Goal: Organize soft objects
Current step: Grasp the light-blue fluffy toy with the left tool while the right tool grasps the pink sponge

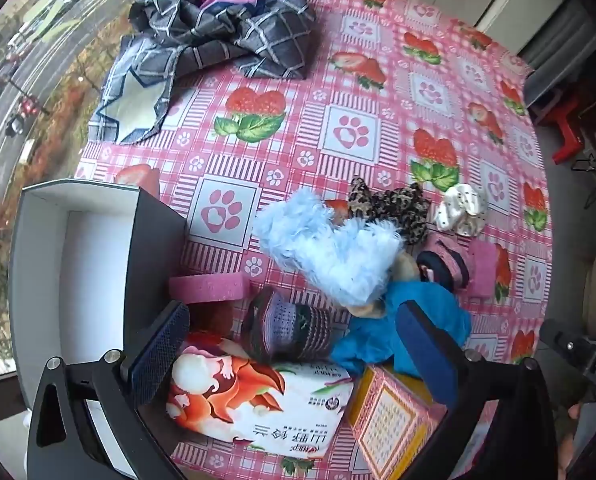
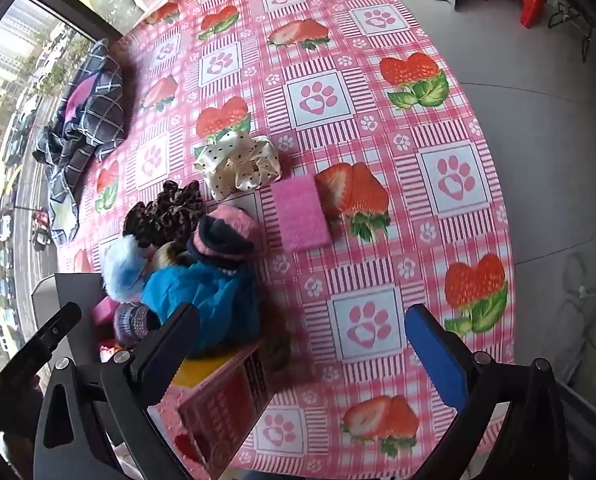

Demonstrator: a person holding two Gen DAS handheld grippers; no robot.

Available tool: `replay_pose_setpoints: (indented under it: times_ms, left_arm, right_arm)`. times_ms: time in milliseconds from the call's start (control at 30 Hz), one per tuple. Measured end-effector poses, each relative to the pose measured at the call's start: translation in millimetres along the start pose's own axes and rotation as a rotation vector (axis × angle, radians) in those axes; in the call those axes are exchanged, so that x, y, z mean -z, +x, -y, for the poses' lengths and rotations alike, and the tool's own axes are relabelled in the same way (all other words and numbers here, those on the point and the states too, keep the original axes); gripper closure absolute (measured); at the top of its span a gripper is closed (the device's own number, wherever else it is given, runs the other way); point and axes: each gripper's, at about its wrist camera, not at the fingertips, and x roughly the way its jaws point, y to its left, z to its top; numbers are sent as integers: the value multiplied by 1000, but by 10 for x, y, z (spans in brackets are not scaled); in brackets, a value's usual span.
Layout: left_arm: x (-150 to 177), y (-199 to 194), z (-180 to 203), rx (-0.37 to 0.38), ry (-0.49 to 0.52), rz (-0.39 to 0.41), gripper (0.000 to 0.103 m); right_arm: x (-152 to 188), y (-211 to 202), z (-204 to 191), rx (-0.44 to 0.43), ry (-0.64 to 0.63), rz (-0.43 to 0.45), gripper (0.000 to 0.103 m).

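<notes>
Both tongs [image 1: 294, 344] [image 2: 302, 344] gape empty; bare tablecloth [image 2: 438, 216] reaches the right edge

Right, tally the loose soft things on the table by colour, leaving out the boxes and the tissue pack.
Pink sponges: 2, one by the box, one on the open cloth
Blue pieces: 2, fluffy light blue, bright blue fabric
Knitted pieces: 2, purple, pink and navy
Scrunchies: 2, leopard, cream dotted
Plaid cloth heap: 1
Total: 9
</notes>
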Motion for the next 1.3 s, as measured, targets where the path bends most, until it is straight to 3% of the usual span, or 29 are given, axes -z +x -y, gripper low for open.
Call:
replay_pose_setpoints:
  times_ms: [333,600,667,833,1300]
  left_arm:
    - [-310,316,100,-45,-49,-63,0]
    - [-286,435,-35,-51,-75,-106,0]
    - [-306,502,-6,-12,-83,-131,0]
    - [-331,531,5,5,-95,-140,0]
    - [-402,683,-13,12,-124,-180,0]
  right_arm:
    - [-310,207,6,40,-51,-36,0]
    - [-449,378,38,55,-73,-74,0]
    - [-475,404,47,57,-75,-79,0]
    - [-523,462,63,57,-76,-92,0]
    - [-615,622,84,52,-73,-135,0]
